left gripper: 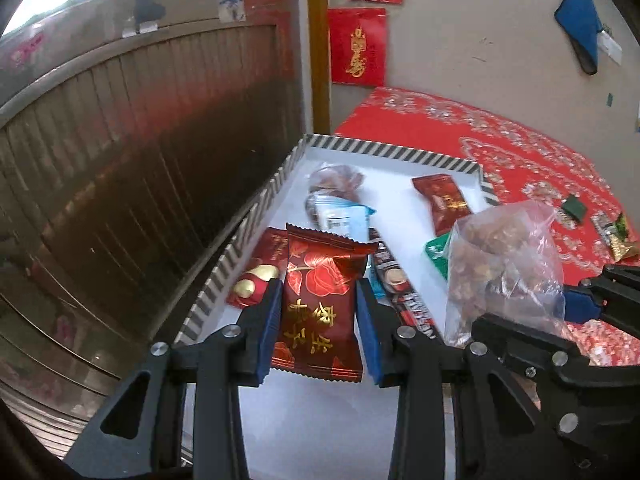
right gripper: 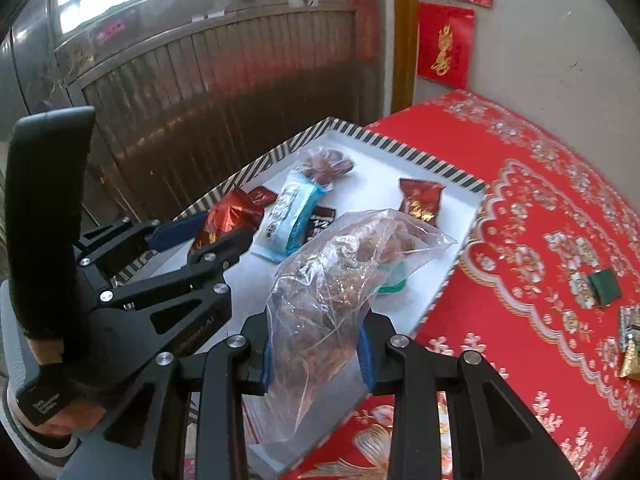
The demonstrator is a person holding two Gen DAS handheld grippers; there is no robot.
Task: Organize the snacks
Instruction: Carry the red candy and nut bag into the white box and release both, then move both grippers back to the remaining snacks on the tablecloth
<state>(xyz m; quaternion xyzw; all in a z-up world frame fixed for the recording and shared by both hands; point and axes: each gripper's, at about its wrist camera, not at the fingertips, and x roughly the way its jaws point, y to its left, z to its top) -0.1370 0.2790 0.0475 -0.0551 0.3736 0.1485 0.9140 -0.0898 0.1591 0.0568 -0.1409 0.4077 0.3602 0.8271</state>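
My left gripper point(left gripper: 318, 312) is shut on a dark red snack packet point(left gripper: 318, 300) with gold characters and holds it above the near left part of the white tray point(left gripper: 340, 420) with a striped rim. My right gripper point(right gripper: 316, 354) is shut on a clear plastic bag of brown snacks point(right gripper: 336, 280) above the tray's near right side. The bag point(left gripper: 504, 268) and right gripper point(left gripper: 532, 320) also show in the left wrist view. The left gripper point(right gripper: 204, 230) with its red packet point(right gripper: 228, 216) shows in the right wrist view.
In the tray lie a light blue packet point(right gripper: 288, 216), a red packet point(right gripper: 422, 200), a dark stick packet point(left gripper: 404, 292), a green packet point(right gripper: 392, 280) and a clear bag of brown snacks point(right gripper: 326, 164). On the red patterned tablecloth point(right gripper: 520, 200) lie small green and gold packets point(right gripper: 606, 286). A metal door stands left.
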